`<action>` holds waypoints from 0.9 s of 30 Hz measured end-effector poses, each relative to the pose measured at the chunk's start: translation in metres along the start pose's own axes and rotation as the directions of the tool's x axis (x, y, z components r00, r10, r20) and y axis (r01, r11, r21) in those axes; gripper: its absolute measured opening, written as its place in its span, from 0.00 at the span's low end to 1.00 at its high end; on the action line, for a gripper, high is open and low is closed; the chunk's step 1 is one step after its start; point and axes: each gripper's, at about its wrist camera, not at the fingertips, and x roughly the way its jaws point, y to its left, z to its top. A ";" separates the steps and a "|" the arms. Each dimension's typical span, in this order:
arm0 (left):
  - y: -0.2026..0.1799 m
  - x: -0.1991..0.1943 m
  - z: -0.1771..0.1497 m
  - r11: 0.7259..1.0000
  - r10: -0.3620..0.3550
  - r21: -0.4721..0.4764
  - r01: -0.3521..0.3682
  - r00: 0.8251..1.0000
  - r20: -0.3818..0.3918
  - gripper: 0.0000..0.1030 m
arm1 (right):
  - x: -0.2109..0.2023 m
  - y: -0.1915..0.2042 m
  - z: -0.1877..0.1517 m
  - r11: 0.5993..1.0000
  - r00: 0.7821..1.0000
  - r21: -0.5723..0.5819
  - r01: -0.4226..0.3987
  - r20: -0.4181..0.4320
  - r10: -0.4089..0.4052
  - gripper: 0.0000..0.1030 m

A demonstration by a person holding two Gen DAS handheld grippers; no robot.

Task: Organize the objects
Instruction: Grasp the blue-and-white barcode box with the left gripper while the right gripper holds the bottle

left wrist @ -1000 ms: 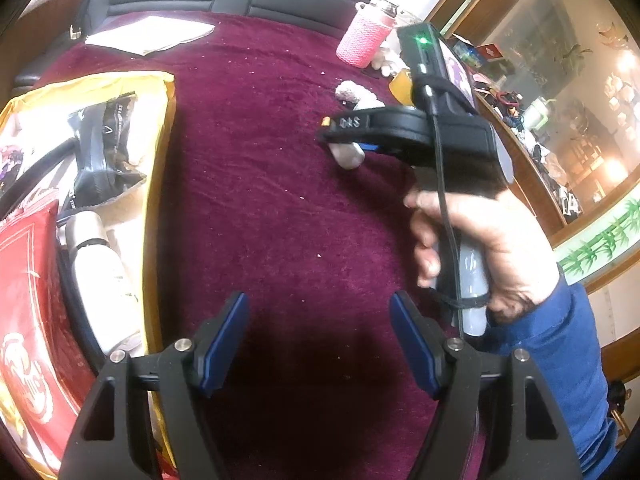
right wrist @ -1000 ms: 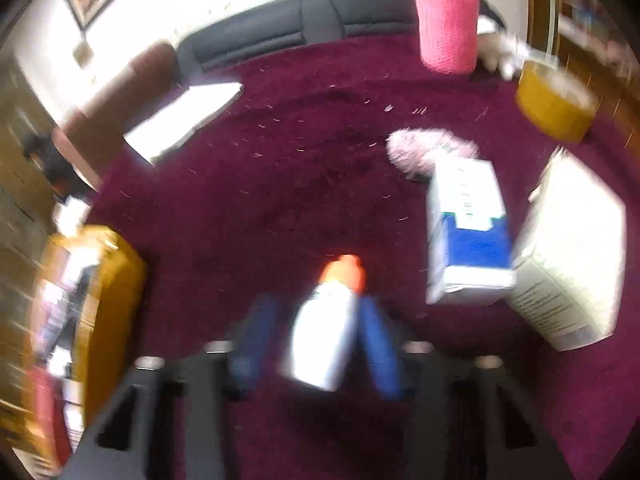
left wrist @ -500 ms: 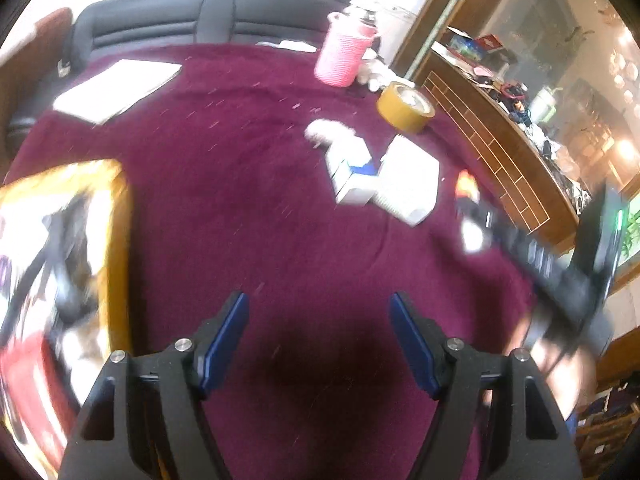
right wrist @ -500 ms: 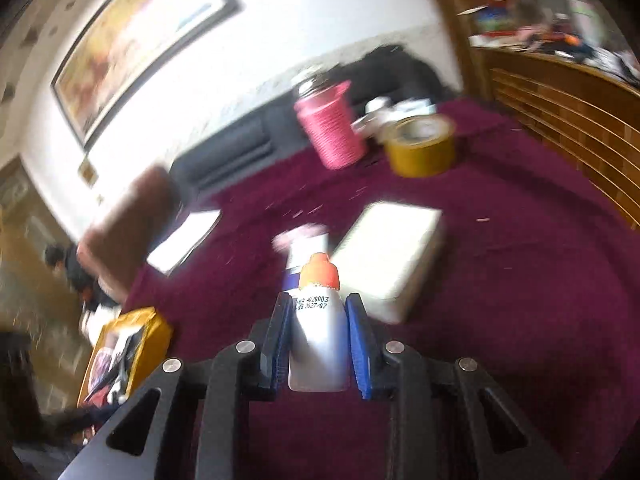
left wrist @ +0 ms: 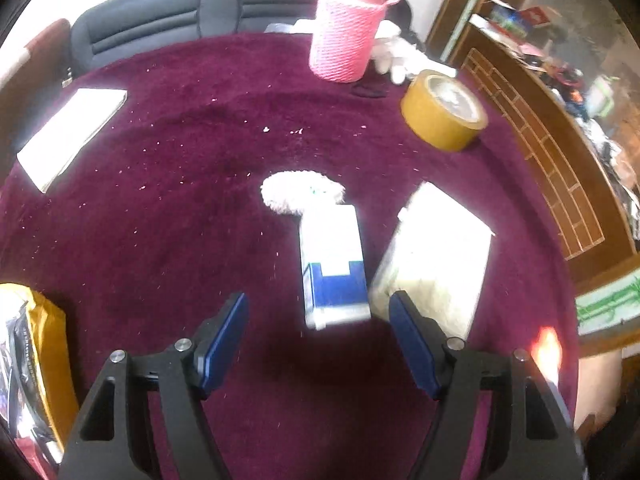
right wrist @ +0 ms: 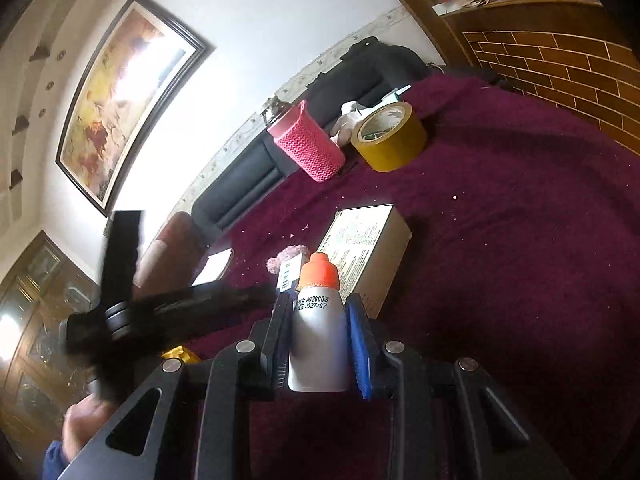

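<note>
The left gripper, jaws apart and empty, now hangs over the blue-white box rather than bare cloth. The right gripper stays clamped on the bottle, raised above the table. Tape, pink basket and white box lie beyond. Only the right view shows the painting.

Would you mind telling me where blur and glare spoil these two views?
Left wrist view: the blue-and-white box and larger white box are overexposed and slightly smeared. Right wrist view: the left gripper is motion-blurred, the framed painting glares, the white bottle is sharp.
</note>
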 end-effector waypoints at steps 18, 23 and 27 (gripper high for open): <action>0.005 0.023 0.019 0.998 0.030 -0.047 -0.030 1.000 0.003 0.63 | -0.003 -0.001 0.001 0.999 0.999 0.011 -0.035 -0.002 0.035 0.29; -0.007 0.027 0.017 0.997 0.072 0.004 -0.072 0.997 0.014 0.49 | -0.001 -0.001 0.001 0.999 0.999 0.009 -0.037 -0.007 0.037 0.29; -0.009 0.042 0.012 0.996 0.092 0.022 -0.091 0.996 -0.020 0.32 | 0.000 -0.002 0.000 0.999 0.999 0.013 -0.032 -0.011 0.033 0.29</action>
